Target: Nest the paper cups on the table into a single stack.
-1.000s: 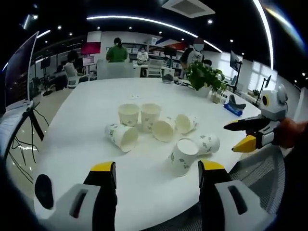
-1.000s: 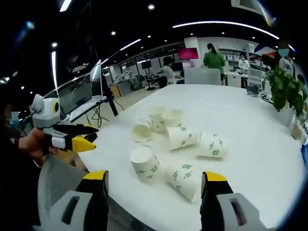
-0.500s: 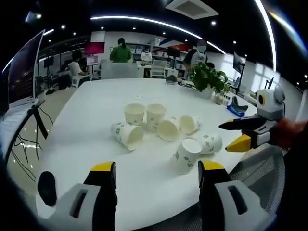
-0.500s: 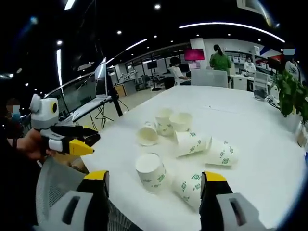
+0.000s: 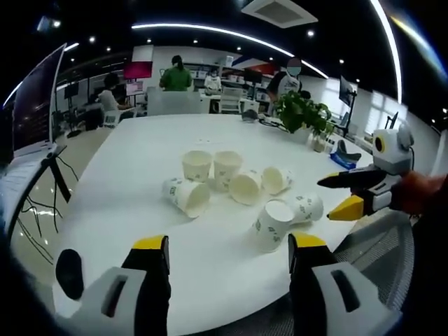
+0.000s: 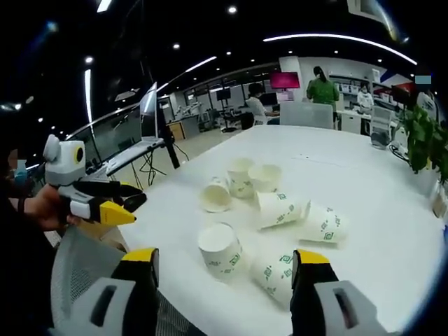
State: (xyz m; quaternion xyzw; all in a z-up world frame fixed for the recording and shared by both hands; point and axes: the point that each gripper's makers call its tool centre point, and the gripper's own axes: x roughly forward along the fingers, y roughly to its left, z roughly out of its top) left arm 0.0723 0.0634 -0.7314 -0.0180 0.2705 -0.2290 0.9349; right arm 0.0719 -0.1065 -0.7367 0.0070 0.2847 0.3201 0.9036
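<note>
- On the round white table (image 5: 126, 175) (image 6: 364, 182), your white paper cups with green print (image 5: 231, 185) (image 6: 262, 210) lay loose in one cluster, none nested.
- Two cups stood upright side by side (image 5: 212, 166) (image 6: 252, 176) at the far side of the cluster; the others lay tipped over.
- Your left gripper (image 5: 229, 245) (image 6: 129, 207) hung above the near table edge, jaws spread wide and holding nothing.
- Your right gripper (image 6: 225, 257) (image 5: 334, 195) was likewise parted and empty, short of the nearest tipped cups.
- Beyond the cups, a leafy green potted plant (image 5: 301, 112) (image 6: 423, 136) stood on the table, with people at desks behind.
</note>
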